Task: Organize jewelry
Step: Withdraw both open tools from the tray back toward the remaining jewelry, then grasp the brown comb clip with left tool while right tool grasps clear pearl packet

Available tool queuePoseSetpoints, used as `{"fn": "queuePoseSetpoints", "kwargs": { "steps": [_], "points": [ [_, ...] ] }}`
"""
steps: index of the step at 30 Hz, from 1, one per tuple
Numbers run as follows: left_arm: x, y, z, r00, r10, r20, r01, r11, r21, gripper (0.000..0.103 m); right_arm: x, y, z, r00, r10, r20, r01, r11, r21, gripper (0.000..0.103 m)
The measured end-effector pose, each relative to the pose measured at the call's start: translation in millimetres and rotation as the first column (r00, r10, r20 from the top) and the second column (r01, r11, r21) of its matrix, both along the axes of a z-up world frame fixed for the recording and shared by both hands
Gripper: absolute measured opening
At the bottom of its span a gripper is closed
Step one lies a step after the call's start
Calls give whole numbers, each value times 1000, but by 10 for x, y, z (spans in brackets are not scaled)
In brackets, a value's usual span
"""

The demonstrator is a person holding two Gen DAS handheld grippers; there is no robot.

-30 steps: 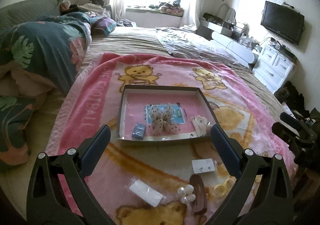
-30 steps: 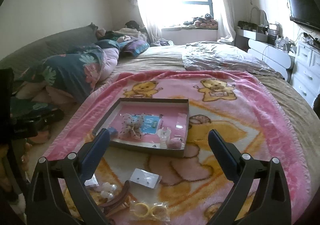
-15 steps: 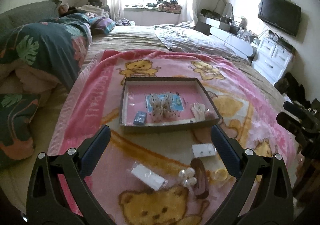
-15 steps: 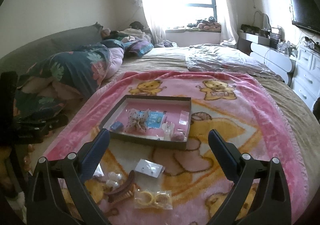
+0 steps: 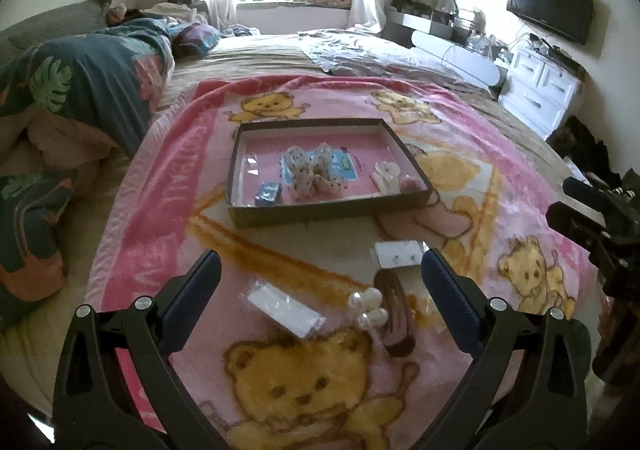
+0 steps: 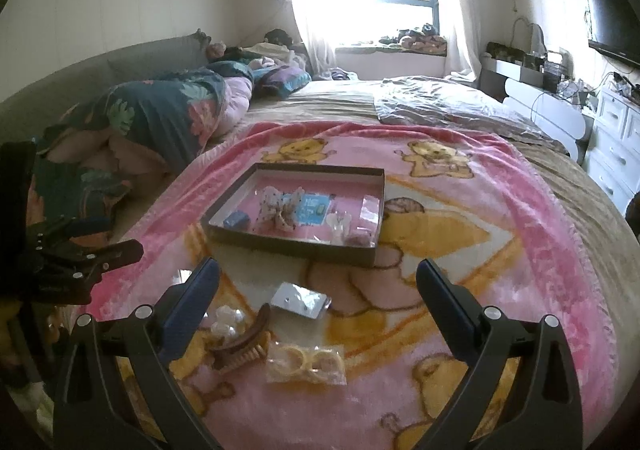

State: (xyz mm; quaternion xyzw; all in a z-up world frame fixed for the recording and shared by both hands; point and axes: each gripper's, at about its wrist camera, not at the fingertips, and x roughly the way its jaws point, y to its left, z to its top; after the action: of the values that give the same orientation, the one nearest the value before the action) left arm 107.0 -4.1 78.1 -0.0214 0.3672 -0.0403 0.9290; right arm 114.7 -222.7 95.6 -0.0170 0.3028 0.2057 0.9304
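Note:
A shallow brown tray [image 5: 332,212] [image 6: 296,246] with a pink floor lies on the pink bear blanket and holds a dotted scrunchie [image 5: 314,170], a blue card, a small blue packet [image 5: 269,194] and a white clip [image 5: 386,174]. In front of it lie an earring card [image 5: 398,253] [image 6: 300,300], a brown hair claw [image 5: 394,308] [image 6: 242,346], a pearl clip [image 5: 368,306], a white packet [image 5: 286,308] and a bag of yellow rings [image 6: 306,364]. My left gripper [image 5: 320,290] and right gripper [image 6: 318,292] hang open above these loose pieces, holding nothing.
The pink blanket [image 5: 168,186] covers a bed. A floral duvet [image 5: 80,90] is heaped at the left. White drawers [image 5: 540,86] and a wall TV [image 5: 548,8] stand at the right. The other gripper shows at the right edge [image 5: 592,226] and at the left edge [image 6: 72,254].
Both grippers have pulled back and risen, so the tray looks farther off and more of the loose pieces in front of it show. Both stay open.

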Motion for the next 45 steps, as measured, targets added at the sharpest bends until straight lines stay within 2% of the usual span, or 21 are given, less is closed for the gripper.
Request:
{"fn": "queuePoseSetpoints", "kwargs": {
  "steps": [13,34,38,39,41,43,45],
  "points": [
    [-123,-177,-302,997,-42,-69,43,999,20,94,-107,-93,-238,999,-4,-43,3,1000,-28,98],
    [-180,-436,-735,977,-114,-178,117,993,1,94,-128,-244,-563,995,-15,-103,9,998,-65,98],
    [-135,-465,-857,969,-128,-211,126,992,-23,93,-87,-284,-624,993,-28,-115,20,998,-66,98],
    [-130,-468,-887,966,-133,-220,129,991,-32,92,-75,-292,-638,993,-29,-118,21,998,-65,98],
    [-108,-471,-943,960,-148,-239,137,989,-62,81,-52,-299,-667,992,-31,-124,22,997,-68,98],
    [-84,-474,-995,952,-166,-256,146,985,-96,64,-29,-294,-695,991,-28,-128,19,997,-71,98],
    [-58,-491,-1040,946,-183,-269,154,980,-122,52,-2,-275,-729,991,-22,-134,12,997,-74,98]
  ]
}}
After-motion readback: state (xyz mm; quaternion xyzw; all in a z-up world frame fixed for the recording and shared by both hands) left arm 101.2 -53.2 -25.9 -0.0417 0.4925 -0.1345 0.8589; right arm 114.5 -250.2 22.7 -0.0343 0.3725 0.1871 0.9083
